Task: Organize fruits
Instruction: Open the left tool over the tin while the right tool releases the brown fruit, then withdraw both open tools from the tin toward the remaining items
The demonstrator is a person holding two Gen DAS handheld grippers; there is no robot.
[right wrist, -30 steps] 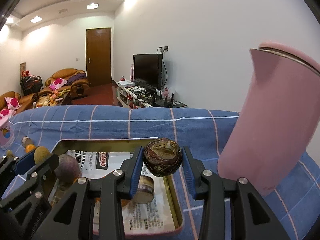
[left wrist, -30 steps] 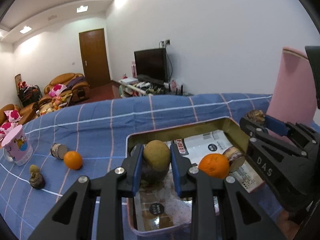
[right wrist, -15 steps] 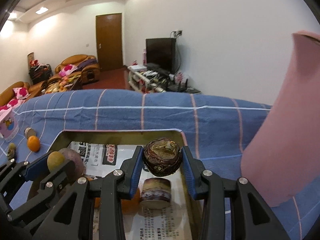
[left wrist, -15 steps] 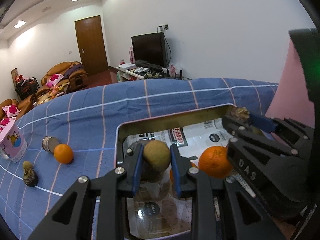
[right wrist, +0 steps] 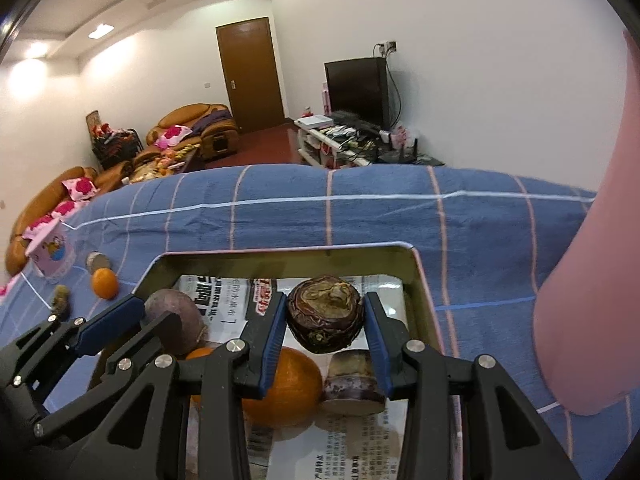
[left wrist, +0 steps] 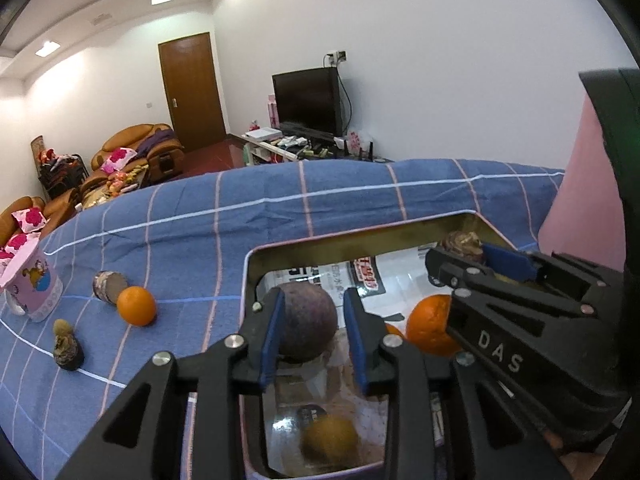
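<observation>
Nearest the left wrist camera, a blurred yellow-brown fruit point(left wrist: 330, 438) lies on the floor of the metal tray point(left wrist: 360, 236), below the left gripper point(left wrist: 313, 334). That gripper's jaws are opening; nothing is pressed between the blue pads, and the round purple-brown fruit point(left wrist: 306, 322) seen in the gap rests on the tray floor behind them. To its right in the same view, an orange point(left wrist: 428, 330) sits in the tray, partly covered by the right gripper point(left wrist: 464, 254), which reaches in from the right.

In the right wrist view, the right gripper point(right wrist: 325, 326) has its jaws clamped narrowly on a dark, wrinkled, dried-looking fruit point(right wrist: 325, 318), held above the tray's newspaper lining point(right wrist: 230, 292). Under it lie the orange point(right wrist: 286, 392) and a short purple-brown cut piece point(right wrist: 352, 380) just beside it on the right, both on the paper.

Outside the tray, on the blue checked cloth point(left wrist: 200, 240) to the left, stand a small dark knobbly fruit point(left wrist: 66, 346), a second orange point(left wrist: 136, 306) and a cut stub point(left wrist: 108, 286) touching it from behind. Further left is a pink cartoon cup point(left wrist: 30, 280). A tall pink jug point(right wrist: 588, 272) stands on the cloth right of the tray.

Beyond the cloth's far edge are brown sofas point(right wrist: 192, 128) with pink cushions, a wooden door point(right wrist: 250, 74) and a dark television point(right wrist: 356, 86) on a low stand
</observation>
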